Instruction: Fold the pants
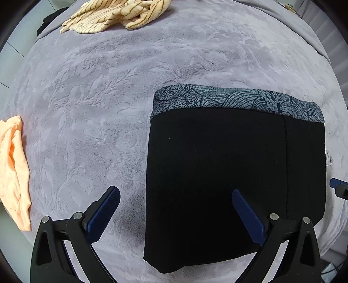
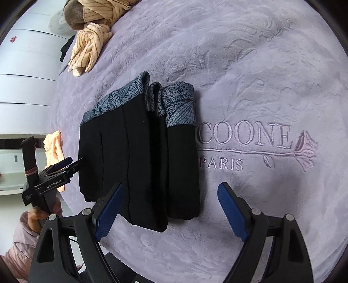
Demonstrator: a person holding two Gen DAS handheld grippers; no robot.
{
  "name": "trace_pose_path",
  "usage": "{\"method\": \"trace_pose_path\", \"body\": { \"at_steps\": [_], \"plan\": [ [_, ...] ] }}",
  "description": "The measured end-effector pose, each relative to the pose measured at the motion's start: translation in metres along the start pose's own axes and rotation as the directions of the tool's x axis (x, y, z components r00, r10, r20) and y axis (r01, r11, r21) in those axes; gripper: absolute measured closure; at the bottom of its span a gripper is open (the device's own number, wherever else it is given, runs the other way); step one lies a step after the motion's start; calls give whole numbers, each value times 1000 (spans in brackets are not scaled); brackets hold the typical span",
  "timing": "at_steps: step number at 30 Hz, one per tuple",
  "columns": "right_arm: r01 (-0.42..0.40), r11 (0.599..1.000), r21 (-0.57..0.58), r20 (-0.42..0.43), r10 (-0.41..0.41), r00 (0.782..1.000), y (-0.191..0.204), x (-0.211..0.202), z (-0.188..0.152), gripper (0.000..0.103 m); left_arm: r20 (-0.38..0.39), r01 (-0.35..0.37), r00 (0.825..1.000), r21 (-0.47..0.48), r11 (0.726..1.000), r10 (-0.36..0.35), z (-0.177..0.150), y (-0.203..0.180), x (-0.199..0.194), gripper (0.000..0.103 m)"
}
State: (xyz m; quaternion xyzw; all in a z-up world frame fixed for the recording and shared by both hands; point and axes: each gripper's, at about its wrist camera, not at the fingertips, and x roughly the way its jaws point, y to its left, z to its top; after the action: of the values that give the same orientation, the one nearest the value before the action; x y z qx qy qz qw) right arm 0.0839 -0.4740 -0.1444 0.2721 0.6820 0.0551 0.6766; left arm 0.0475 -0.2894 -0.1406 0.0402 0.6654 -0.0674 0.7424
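Note:
The black pants with a blue-grey patterned waistband lie folded into a compact rectangle on the lilac blanket. In the right wrist view the pants show stacked folded layers. My left gripper is open and empty, hovering over the pants' near left edge; one finger is over the blanket, the other over the fabric. My right gripper is open and empty over the pants' near right corner. The left gripper also shows in the right wrist view, at the pants' far side.
A cream striped garment lies bunched at the far edge of the blanket. An orange garment lies at the left edge. Embroidered lettering "COONE PARIS" marks the blanket right of the pants. The bed edge is near the left gripper.

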Motion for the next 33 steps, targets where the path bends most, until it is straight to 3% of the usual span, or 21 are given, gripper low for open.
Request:
{"method": "trace_pose_path", "body": {
  "at_steps": [12,17,24,28,31,33],
  "plan": [
    [-81,997,22,-21,81,997,-12,18,20,14,-40,182,983,-3,983,-182,13,11,6,0],
    [-117,992,-49,-14,116,993,-9,20,25,14,-80,298,952,22,954,-296,7,23,11,0],
    [-218,975,-30,-64,216,974,-19,46,39,14,-104,324,942,34,946,-319,13,34,31,0],
    [-269,963,6,-76,269,960,-17,66,48,14,-92,373,924,11,928,-371,16,22,42,0],
    [-250,968,32,-87,252,964,-13,80,52,13,-86,371,926,17,928,-369,17,15,47,0],
    [-247,968,51,-88,251,964,-13,84,53,13,-92,394,915,-4,919,-393,15,19,48,0]
  ]
}}
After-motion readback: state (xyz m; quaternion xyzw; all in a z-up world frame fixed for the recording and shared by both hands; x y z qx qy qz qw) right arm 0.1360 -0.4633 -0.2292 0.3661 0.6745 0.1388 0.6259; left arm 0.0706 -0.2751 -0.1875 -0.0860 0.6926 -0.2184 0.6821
